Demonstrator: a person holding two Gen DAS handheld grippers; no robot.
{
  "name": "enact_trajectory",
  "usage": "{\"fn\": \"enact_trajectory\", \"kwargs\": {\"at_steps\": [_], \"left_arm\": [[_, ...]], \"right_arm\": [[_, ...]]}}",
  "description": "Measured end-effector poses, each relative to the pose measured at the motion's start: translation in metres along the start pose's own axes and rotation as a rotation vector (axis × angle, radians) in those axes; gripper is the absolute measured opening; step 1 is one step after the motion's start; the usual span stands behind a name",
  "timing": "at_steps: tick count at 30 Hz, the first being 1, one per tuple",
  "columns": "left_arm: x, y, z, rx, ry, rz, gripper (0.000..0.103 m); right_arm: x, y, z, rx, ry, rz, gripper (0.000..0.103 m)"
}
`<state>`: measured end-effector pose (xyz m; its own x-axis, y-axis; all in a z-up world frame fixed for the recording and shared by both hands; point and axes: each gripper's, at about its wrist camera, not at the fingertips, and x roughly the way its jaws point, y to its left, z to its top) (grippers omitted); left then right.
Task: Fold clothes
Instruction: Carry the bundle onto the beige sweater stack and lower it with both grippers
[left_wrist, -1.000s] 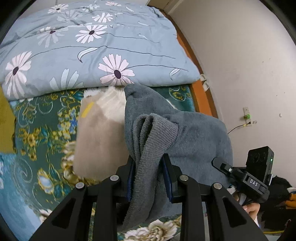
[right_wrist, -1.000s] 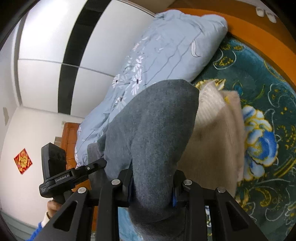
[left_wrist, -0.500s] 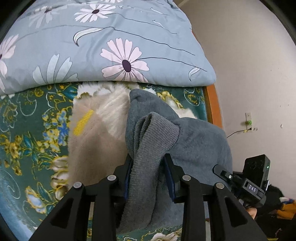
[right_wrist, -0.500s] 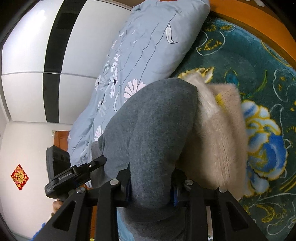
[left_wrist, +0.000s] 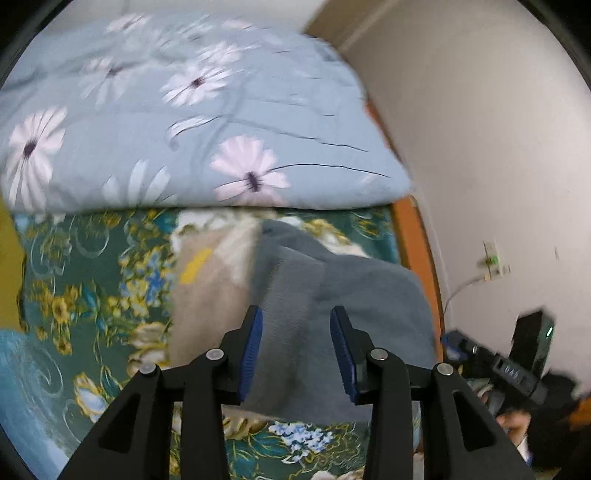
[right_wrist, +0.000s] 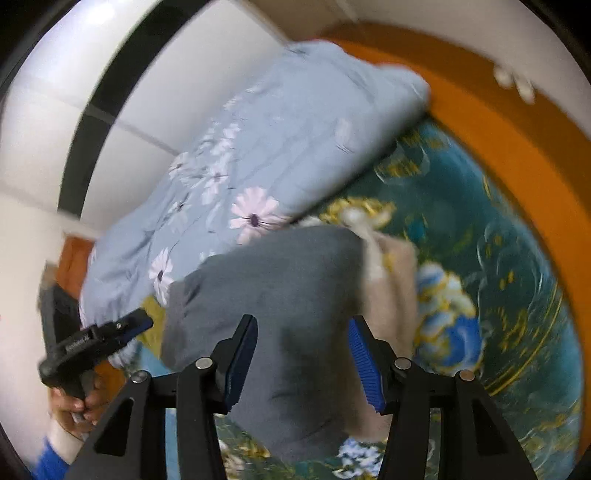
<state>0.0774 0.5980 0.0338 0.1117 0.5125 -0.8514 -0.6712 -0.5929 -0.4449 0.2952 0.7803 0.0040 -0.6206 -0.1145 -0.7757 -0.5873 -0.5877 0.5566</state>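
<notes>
A folded grey garment (left_wrist: 354, 295) lies on a beige garment (left_wrist: 207, 295) on the bed. My left gripper (left_wrist: 295, 314) hovers just over the grey garment's near edge. Its jaws are opening, and the blue pads stand apart from the cloth. In the right wrist view the same grey garment (right_wrist: 288, 288) covers most of the beige garment (right_wrist: 395, 280). My right gripper (right_wrist: 303, 321) is above it with its jaws opening, and the cloth is seen between the pads but not pinched. Each gripper appears in the other's view: the right gripper (left_wrist: 509, 369), the left gripper (right_wrist: 92, 339).
A pale blue duvet with daisies (left_wrist: 184, 129) is piled beyond the garments. The teal floral sheet (left_wrist: 81, 277) spreads to the left. An orange wooden bed frame (left_wrist: 413, 258) borders the wall (left_wrist: 498, 147), which carries a socket and cable. A person's hand (right_wrist: 74, 402) holds the left gripper.
Both grippers were shut on bunched grey cloth; now both have let go and their jaws stand wider. The grey garment has dropped flat onto the beige one. Both views are motion-blurred.
</notes>
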Motion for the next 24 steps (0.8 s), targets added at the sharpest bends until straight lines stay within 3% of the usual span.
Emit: {"fn": "enact_trajectory", "kwargs": {"at_steps": [5, 8, 13, 17, 24], "left_arm": [[0.022, -0.03, -0.023, 0.16, 0.059, 0.029, 0.042], [0.046, -0.018, -0.028, 0.131, 0.114, 0.06, 0.042], [0.068, 0.005, -0.026, 0.029, 0.14, 0.017, 0.042], [0.075, 0.009, -0.02, 0.003, 0.158, 0.01, 0.042], [0.057, -0.008, -0.034, -0.006, 0.121, 0.055, 0.042]], "right_arm": [[0.009, 0.045, -0.028, -0.188, 0.049, 0.047, 0.056], [0.029, 0.031, -0.034, -0.15, 0.081, 0.013, 0.054], [0.057, 0.011, -0.035, -0.101, 0.118, -0.003, 0.051], [0.074, 0.003, -0.035, -0.093, 0.123, -0.027, 0.051], [0.076, 0.009, -0.035, -0.095, 0.175, -0.067, 0.054]]}}
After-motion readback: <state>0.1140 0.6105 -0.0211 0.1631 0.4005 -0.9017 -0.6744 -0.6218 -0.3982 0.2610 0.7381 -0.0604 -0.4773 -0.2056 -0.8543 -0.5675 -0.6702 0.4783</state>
